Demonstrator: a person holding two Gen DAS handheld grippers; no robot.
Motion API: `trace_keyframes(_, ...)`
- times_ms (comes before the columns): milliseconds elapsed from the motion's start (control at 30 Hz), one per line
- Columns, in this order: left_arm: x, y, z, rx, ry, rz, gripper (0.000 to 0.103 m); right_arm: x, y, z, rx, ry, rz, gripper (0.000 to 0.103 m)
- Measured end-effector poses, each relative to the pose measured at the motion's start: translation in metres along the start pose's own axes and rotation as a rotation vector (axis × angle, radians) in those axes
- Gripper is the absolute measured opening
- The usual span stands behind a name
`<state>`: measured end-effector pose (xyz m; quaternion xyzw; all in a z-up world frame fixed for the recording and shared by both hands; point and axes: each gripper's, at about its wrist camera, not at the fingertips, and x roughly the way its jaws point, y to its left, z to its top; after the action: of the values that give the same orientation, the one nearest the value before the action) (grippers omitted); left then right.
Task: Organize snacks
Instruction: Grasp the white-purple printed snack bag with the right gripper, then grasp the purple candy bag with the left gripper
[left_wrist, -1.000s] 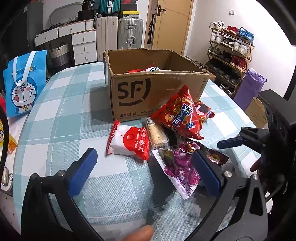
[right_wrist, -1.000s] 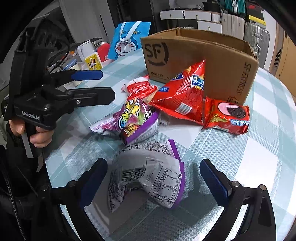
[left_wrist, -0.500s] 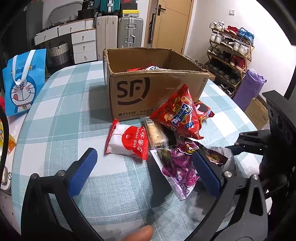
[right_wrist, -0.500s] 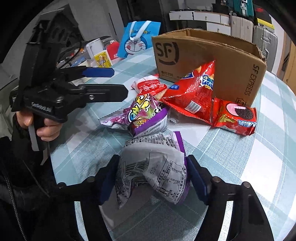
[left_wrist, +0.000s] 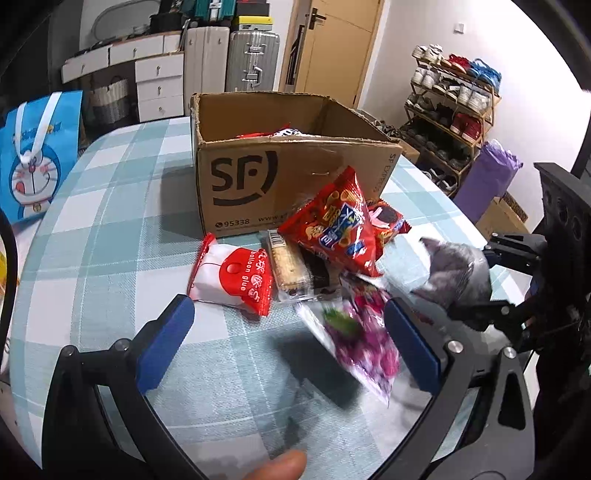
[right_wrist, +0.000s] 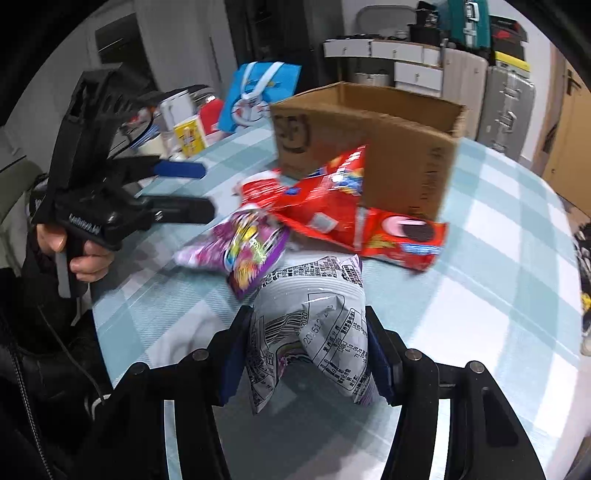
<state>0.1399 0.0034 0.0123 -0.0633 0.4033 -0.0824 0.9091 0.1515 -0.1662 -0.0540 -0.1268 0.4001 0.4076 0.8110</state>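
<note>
Silver-grey snack packet, printed side with barcode facing the right wrist camera, purple trim at its top edge: gripped between the blue pads of the right claw, which press in on both its sides. In the left wrist view the same packet hangs clear above the worktop, at the right of the pile.

Left claw: jaws spread wide, nothing between the pads, hovering over the near edge of the pile. A person's hand grips its handle.

Worktop: round, covered in a teal-and-white checked cloth.

Cardboard box, marked SF, open at the top, standing on the far half of the worktop; red and white packets show over its rim.

Loose items in front of the box:
- red chip bag, leaning against the box front;
- red cookie packet showing a sandwich cookie, just behind the chip bag and beside the box corner;
- clear-wrapped cracker pack, lying partly under the chip bag;
- red-and-white packet marked "balloon glue", flat, left of the crackers;
- purple candy bag, blurred, nearest the left claw.

Blue cartoon gift bag: upright at the worktop's left edge.
</note>
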Motion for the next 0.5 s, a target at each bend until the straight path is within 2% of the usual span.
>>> trace_keyframes(133,0.003,-0.005,-0.001,-0.026,0.016,-0.029,0.102,-0.013,-0.012,0.003,0.034,-0.043,-0.03,0.058)
trace_keyframes(333,0.011,-0.025,-0.008,0.058,0.063,-0.063,0.102,-0.02,-0.025,0.004,0.076,-0.066,-0.056,0.058)
trace_keyframes(500,0.018,-0.035,-0.015,0.078,0.103,-0.087,0.102,-0.019,-0.02,0.004,0.074,-0.074,-0.048,0.058)
